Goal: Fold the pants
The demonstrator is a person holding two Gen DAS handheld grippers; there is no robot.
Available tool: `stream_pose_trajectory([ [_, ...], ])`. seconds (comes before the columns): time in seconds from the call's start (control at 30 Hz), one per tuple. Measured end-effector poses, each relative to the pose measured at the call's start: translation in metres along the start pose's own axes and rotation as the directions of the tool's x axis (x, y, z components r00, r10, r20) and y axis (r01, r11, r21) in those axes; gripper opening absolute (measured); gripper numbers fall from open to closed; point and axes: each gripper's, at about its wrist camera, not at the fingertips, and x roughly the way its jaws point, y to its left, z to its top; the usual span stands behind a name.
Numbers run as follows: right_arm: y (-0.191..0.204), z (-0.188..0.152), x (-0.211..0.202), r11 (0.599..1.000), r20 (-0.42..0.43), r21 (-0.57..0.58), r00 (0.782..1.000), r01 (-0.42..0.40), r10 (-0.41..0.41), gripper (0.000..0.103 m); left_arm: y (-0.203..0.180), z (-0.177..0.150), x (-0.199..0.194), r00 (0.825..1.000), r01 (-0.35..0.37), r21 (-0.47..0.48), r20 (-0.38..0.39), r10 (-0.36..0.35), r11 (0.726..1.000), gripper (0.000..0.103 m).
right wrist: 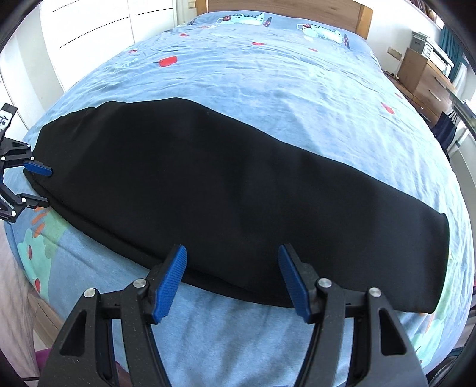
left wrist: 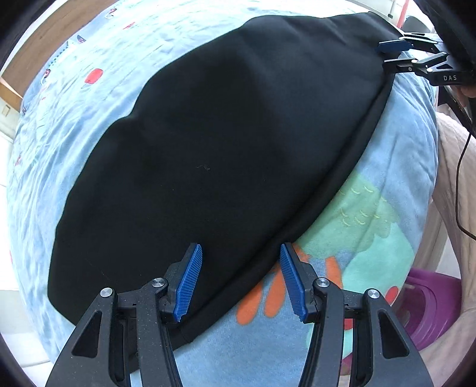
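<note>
Black pants (left wrist: 226, 143) lie folded lengthwise in a long flat strip on the blue bedspread (left wrist: 74, 125); they also show in the right wrist view (right wrist: 226, 190). My left gripper (left wrist: 241, 253) is open, its jaws straddling the near long edge of the pants close to one end. My right gripper (right wrist: 232, 256) is open over the same near edge, toward the other end. In the left wrist view the right gripper (left wrist: 386, 55) sits at the far end of the pants. In the right wrist view the left gripper (right wrist: 41, 187) is at the left end.
The bedspread (right wrist: 297, 89) has printed planes and red spots. A wooden headboard (right wrist: 360, 18) stands at the far end. A wooden dresser (right wrist: 425, 80) stands at the right. A purple bin (left wrist: 428, 309) sits beside the bed. A black cable (left wrist: 461, 178) hangs at the right.
</note>
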Motion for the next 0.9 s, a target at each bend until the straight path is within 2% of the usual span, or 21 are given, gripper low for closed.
stream_pose_trajectory([
  [0.3,0.0,0.002,-0.003,1.0,0.013,0.012,1.0,-0.024,0.024,0.082,0.018,0.009,-0.013,0.998,0.062,0.0,-0.022,-0.062,0.998,0.045],
  [0.33,-0.001,0.0,-0.006,1.0,0.013,0.013,1.0,-0.026,0.026,0.082,0.028,-0.005,-0.025,0.998,0.064,0.005,-0.018,-0.064,0.998,0.045],
  [0.4,0.0,0.001,-0.005,0.999,0.014,0.011,0.999,-0.03,0.03,0.082,0.031,-0.007,-0.032,0.997,0.069,0.012,-0.021,-0.068,0.998,0.045],
  [0.53,0.003,0.003,-0.002,1.0,0.009,0.004,1.0,-0.03,0.03,0.082,0.042,-0.008,-0.035,0.999,0.044,0.0,-0.019,-0.044,0.999,0.045],
  [0.73,0.004,0.005,-0.001,1.0,0.01,0.009,1.0,-0.024,0.024,0.082,0.038,-0.006,-0.019,0.998,-0.024,0.05,-0.051,0.026,0.998,0.045],
  [0.9,-0.001,0.008,0.0,0.999,-0.007,-0.017,0.999,0.047,-0.047,0.082,0.025,0.006,-0.026,1.0,-0.003,0.077,-0.027,0.006,0.997,0.042],
])
